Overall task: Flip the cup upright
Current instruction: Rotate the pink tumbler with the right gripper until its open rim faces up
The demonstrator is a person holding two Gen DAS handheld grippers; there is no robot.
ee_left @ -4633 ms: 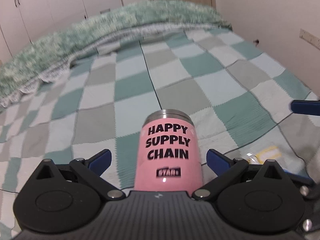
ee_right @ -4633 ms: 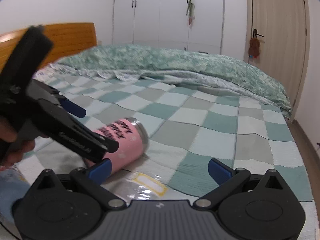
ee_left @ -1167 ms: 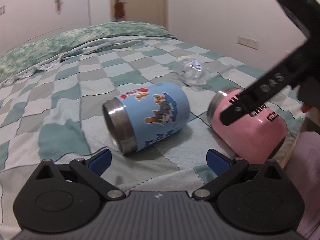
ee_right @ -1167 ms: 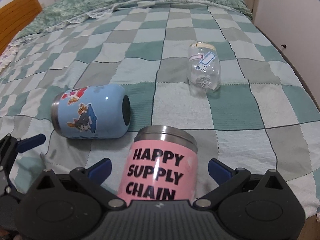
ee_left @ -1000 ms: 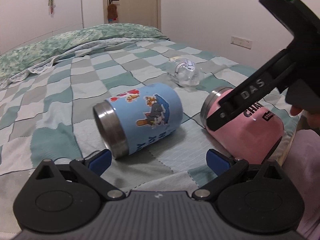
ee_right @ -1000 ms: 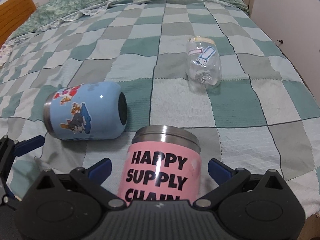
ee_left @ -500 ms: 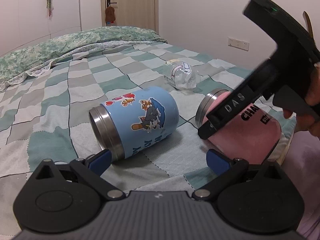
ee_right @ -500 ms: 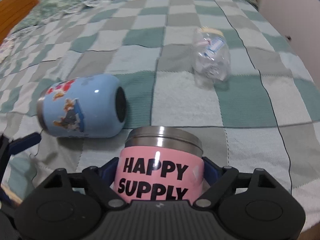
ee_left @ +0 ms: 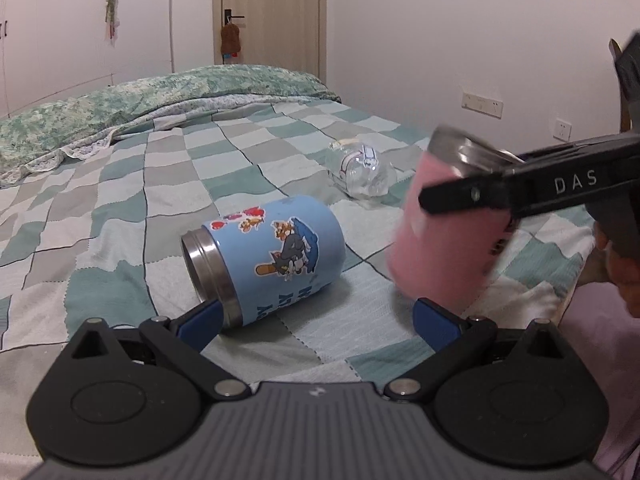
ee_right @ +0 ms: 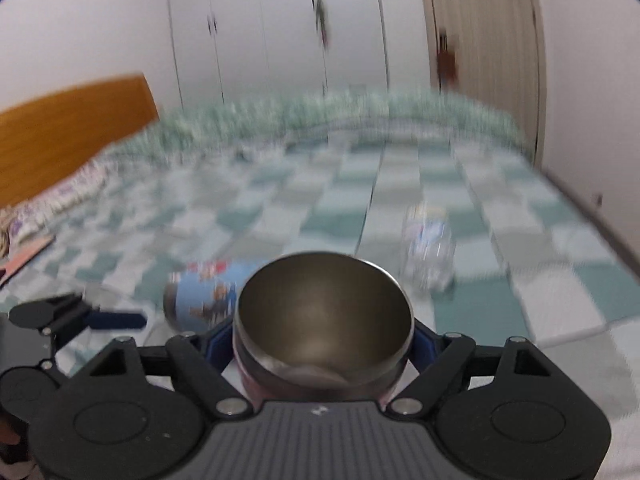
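Right tool [ee_right: 323, 344] pinching pink cup [ee_left: 444, 236], blurred, base hidden; left tool [ee_left: 316, 320] spread.

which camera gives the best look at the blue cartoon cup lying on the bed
The left wrist view. There the blue cup is sharp and whole, on its side, steel rim toward the camera's left. In the right wrist view it is motion-blurred and partly hidden behind the pink cup held in the right gripper.
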